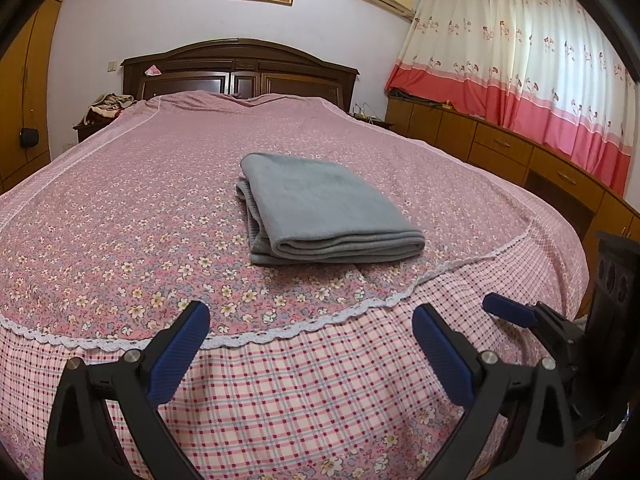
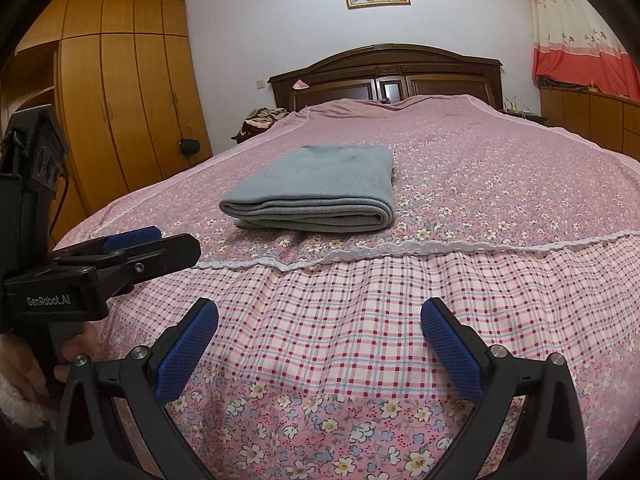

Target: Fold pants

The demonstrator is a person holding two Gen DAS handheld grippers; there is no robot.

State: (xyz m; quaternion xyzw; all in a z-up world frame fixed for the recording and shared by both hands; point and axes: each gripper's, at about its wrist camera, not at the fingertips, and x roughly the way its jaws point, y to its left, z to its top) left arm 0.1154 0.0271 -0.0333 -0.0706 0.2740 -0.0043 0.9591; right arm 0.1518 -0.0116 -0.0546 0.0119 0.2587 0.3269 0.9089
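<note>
The grey pants [image 1: 332,208] [image 2: 316,192] lie folded into a compact rectangular stack on the pink floral bed cover [image 1: 152,200] [image 2: 500,176], near the foot of the bed. My left gripper [image 1: 312,314] hovers over the checked edge of the cover, short of the pants, open with nothing between its blue pads. My right gripper [image 2: 320,308] is likewise open and empty, also short of the pants. Each gripper shows from the side in the other's view: the right gripper [image 1: 506,310] and the left gripper [image 2: 176,244]. Neither touches the pants.
A dark wooden headboard [image 1: 240,68] stands at the far end. A tall wooden wardrobe [image 2: 128,92] lines the left side, low cabinets [image 1: 500,144] and a curtain [image 1: 520,60] the right. Clothes lie on a nightstand [image 1: 104,108]. A hand [image 2: 24,360] holds the left gripper's handle.
</note>
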